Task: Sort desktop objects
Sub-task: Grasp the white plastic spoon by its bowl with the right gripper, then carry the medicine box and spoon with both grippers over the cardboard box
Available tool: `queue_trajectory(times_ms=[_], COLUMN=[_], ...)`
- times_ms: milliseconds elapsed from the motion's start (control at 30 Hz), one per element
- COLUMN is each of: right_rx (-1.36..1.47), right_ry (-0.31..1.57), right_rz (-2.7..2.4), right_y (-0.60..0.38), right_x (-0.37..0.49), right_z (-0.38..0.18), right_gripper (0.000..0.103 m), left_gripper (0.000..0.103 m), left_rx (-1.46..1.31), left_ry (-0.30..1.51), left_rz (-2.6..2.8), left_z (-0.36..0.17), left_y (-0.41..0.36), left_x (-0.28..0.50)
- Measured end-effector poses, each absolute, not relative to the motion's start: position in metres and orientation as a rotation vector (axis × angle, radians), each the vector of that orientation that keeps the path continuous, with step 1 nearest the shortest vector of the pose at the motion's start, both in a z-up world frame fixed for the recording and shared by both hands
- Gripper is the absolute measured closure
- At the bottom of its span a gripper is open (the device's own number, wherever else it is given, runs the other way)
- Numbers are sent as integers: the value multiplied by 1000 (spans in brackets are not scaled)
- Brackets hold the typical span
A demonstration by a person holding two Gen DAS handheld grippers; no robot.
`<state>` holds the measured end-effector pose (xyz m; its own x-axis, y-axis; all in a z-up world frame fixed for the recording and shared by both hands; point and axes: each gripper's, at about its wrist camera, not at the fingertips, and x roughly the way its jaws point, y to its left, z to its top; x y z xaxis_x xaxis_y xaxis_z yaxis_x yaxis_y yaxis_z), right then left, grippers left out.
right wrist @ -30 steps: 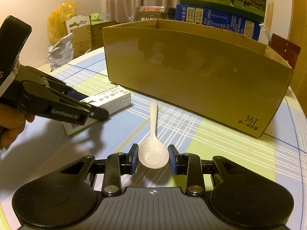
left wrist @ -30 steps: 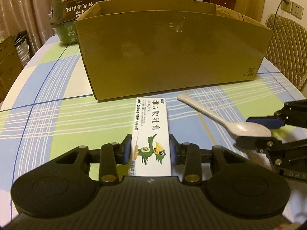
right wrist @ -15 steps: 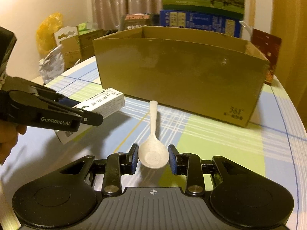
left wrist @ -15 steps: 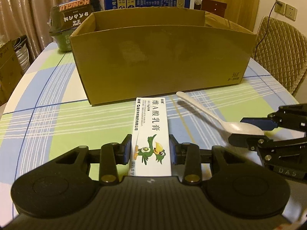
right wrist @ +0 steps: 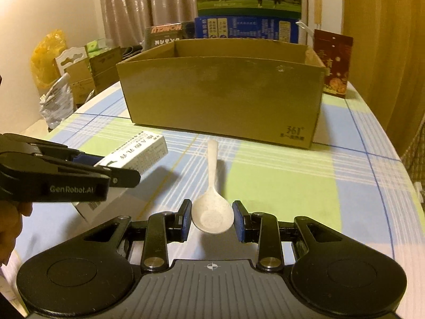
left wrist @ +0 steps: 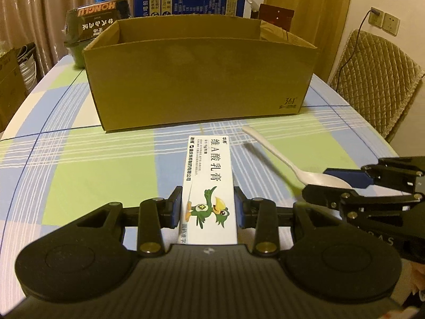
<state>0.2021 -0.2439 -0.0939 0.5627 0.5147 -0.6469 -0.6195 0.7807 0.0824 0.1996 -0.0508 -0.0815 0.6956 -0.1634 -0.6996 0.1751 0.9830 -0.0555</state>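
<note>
My left gripper (left wrist: 208,210) is shut on a long white medicine box (left wrist: 209,180) with a green bird printed on it, held above the checked tablecloth. My right gripper (right wrist: 212,219) is shut on the bowl of a cream plastic spoon (right wrist: 212,199), whose handle points away toward the box. In the left wrist view the right gripper (left wrist: 337,188) and the spoon (left wrist: 281,159) show at the right. The right wrist view has the left gripper (right wrist: 117,171) and the medicine box (right wrist: 138,151) at the left. An open brown cardboard box (left wrist: 202,79) (right wrist: 225,98) stands ahead of both.
Behind the cardboard box stand a dark green container (left wrist: 90,29), a blue carton (left wrist: 188,4) and a red packet (right wrist: 333,63). A quilted chair (left wrist: 379,85) is beyond the table's right edge. Cartons and bags (right wrist: 69,79) sit off the left edge.
Both grippers have lifted with the medicine box and the spoon and drawn back, so the cardboard box looks smaller and lower and its inside shows. The spoon's shadow has separated from it.
</note>
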Motion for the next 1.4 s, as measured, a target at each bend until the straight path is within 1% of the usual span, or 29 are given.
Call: queue_trajectory(times_ms=[267,767,1100,1400], right_rx=[-124,-100,-107,-121], right_ry=[706,611,575,556], right_rz=[631,616,596,593], right_y=[-260,-269,-278,-278], right_x=[188,182,208,247], right_z=[-75,-13,27,61], right_gripper=[73,73,73,73], left_gripper=[70,70,70,70], left_rx=[-21,-31,-1,17], left_ry=[766,708,670,645], left_rz=[-164,-104,-100,-109], left_z=[-64,-8,24,60], left_y=[-51,-42,-37,-27], left_x=[181,167,179,216])
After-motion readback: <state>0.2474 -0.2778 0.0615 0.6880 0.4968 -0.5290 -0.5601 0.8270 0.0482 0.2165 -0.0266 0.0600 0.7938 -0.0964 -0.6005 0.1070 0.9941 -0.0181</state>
